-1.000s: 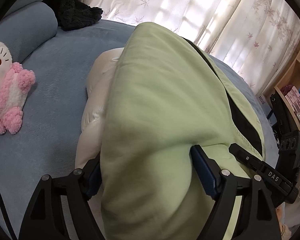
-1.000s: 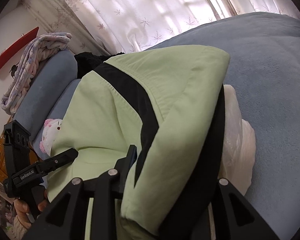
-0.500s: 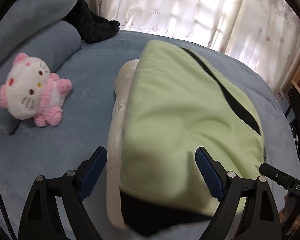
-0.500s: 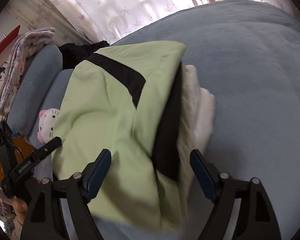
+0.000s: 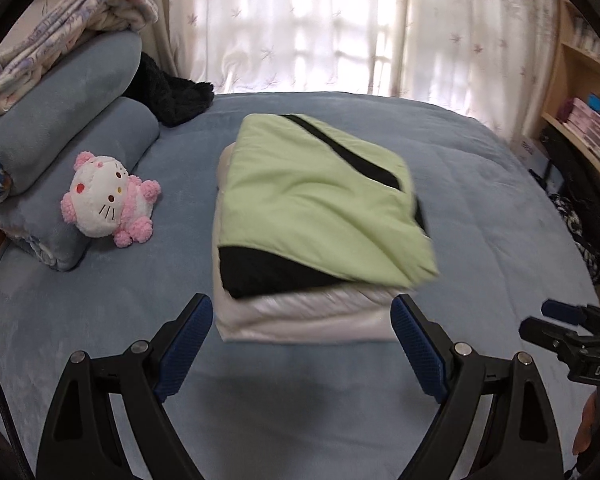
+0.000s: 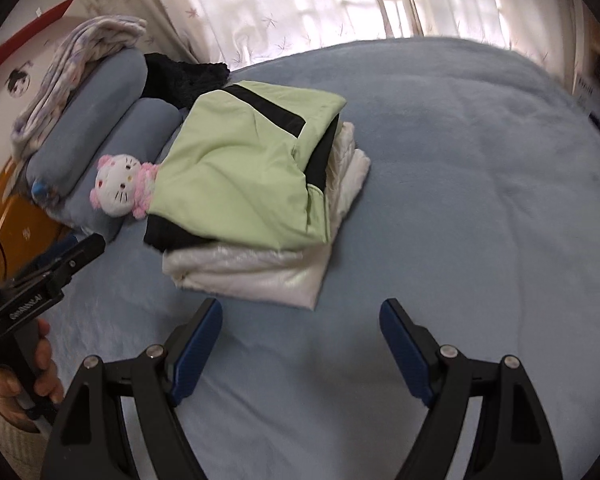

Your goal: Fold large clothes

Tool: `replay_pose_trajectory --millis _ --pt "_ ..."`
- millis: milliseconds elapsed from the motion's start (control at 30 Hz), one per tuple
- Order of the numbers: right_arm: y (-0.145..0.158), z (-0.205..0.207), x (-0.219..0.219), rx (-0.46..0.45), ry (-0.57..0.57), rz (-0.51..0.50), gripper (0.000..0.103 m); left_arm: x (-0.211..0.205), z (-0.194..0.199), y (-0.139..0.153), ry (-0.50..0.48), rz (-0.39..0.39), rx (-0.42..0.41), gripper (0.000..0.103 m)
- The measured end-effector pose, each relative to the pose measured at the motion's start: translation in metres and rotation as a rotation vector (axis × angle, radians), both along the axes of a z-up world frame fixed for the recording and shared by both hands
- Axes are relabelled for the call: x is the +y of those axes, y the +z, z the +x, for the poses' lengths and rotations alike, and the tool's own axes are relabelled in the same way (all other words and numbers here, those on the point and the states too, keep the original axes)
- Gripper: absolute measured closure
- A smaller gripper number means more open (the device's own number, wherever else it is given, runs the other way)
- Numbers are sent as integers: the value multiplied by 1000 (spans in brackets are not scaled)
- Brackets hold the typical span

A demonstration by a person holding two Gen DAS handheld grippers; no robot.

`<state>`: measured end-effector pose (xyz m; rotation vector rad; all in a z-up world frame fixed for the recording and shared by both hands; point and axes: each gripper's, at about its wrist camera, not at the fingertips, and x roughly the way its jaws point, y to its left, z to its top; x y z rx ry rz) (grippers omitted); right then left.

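Item: green garment, folded, with black stripe and black panel showing at its near edge. Location: middle of the blue bed, lying on top of a folded white garment, whose edges stick out beneath it on the near side.

Left tongs: spread wide, blue pads apart, holding nothing; positioned just short of the stack's near edge, above the bed cover.

Right tongs: spread wide, holding nothing; near the stack's corner, not touching it.

Also present: pink-and-white plush cat, lying against rolled blue pillows to the left of the stack, close to it but apart in the left wrist view. Patterned blanket on top of the pillows. Black fuzzy item beyond the pillows. Floral curtains behind the bed. Wooden shelving at far right.
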<state>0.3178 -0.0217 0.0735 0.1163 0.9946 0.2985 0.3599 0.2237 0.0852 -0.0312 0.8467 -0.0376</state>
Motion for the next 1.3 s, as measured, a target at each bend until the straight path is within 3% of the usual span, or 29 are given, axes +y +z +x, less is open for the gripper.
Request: replay_pose_trajectory --millis 300,600,900,1133,1300 --pt "31 -73 -21 -36 -19 -51 22 -32 -77 18 -13 -58 47 7" --pt "27 -142 -57 -48 -38 -83 22 -76 -155 9 -80 -146 34 6" --pt "3 -203 -96 -61 -70 -75 22 -129 -223 -12 -97 -68 -49 6" --pt "-5 -242 -107 -109 -100 -89 22 -148 -245 -22 -81 -19 -66 6" --pt "-9 -261 -116 -121 -140 -34 22 -151 -261 -24 -55 -20 -72 6"
